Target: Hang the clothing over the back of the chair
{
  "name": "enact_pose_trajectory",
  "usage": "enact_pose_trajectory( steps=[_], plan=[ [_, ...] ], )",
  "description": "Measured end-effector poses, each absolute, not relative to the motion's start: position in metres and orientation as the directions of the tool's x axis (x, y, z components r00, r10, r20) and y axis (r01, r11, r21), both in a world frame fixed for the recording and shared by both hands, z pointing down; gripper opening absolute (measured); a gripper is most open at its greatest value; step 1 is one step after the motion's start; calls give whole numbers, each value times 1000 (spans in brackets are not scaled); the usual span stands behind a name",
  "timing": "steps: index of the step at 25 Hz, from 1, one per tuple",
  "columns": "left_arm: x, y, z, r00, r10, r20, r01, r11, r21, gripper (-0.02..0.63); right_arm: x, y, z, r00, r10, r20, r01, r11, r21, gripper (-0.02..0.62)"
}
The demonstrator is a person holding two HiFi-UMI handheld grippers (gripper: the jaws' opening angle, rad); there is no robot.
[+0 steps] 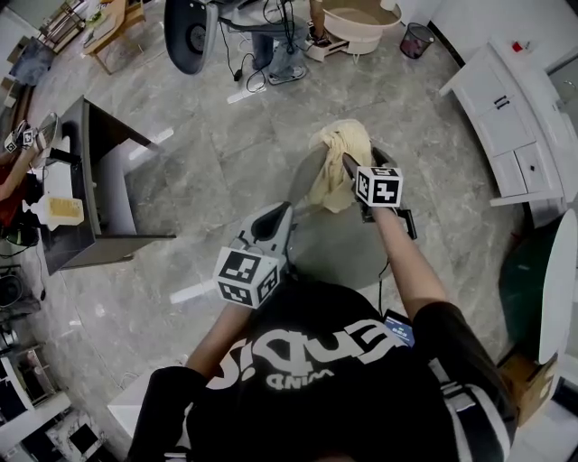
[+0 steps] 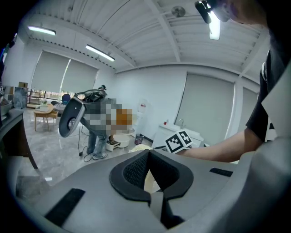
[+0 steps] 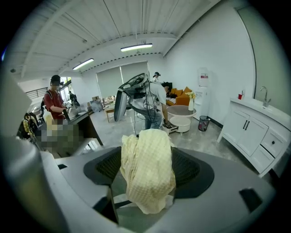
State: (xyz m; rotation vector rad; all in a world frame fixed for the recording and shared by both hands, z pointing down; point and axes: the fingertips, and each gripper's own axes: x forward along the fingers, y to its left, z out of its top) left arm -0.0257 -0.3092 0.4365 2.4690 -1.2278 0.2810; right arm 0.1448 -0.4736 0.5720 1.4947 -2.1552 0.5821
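Observation:
A pale yellow garment (image 1: 339, 155) is draped over the top of the grey chair (image 1: 336, 244) in front of me, and it hides the chair's back. My right gripper (image 1: 348, 165) is at the garment's right side. In the right gripper view the garment (image 3: 148, 173) hangs between the wide-apart jaws of the right gripper (image 3: 146, 150), whose black pads (image 3: 193, 170) stand clear on either side. My left gripper (image 1: 282, 213) points at the chair from the near left. The left gripper (image 2: 148, 152) is empty, its tips together. A sliver of the garment (image 2: 146, 183) shows behind them.
A dark desk (image 1: 90, 189) stands at the left, with white cabinets (image 1: 515, 126) along the right wall. Beyond the chair are a person (image 1: 280, 45), a round low table (image 1: 357, 23) and a bin (image 1: 415, 41). Another person (image 3: 54, 102) stands by the desk.

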Motion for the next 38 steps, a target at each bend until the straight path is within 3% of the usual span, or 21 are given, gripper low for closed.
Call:
enact_pose_trajectory(
  steps=[11, 12, 13, 14, 18, 32, 38],
  plan=[
    [-16, -292, 429, 628, -718, 300, -778, -578, 246, 14, 132, -415, 508, -371, -794, 482, -923, 373, -96, 287],
    [-15, -291, 428, 631, -717, 296, -775, -581, 248, 14, 131, -409, 503, -369, -799, 476, -924, 372, -91, 244],
    [-15, -289, 427, 635, -715, 292, -773, -584, 250, 14, 131, -402, 498, -365, -804, 469, -925, 370, -85, 134],
    [-15, -288, 426, 638, -714, 288, -770, -587, 251, 14, 130, -396, 494, -361, -810, 462, -926, 368, -79, 94],
    [-13, -284, 423, 649, -709, 275, -760, -597, 256, 14, 127, -374, 476, -360, -826, 433, -927, 369, -68, 24],
    [-14, -272, 408, 670, -706, 229, -740, -615, 272, 14, 116, -286, 398, -422, -861, 282, -906, 391, -163, 14],
    [-20, -271, 407, 660, -721, 213, -749, -610, 258, 14, 116, -253, 399, -427, -881, 203, -904, 410, -121, 14]
  ],
)
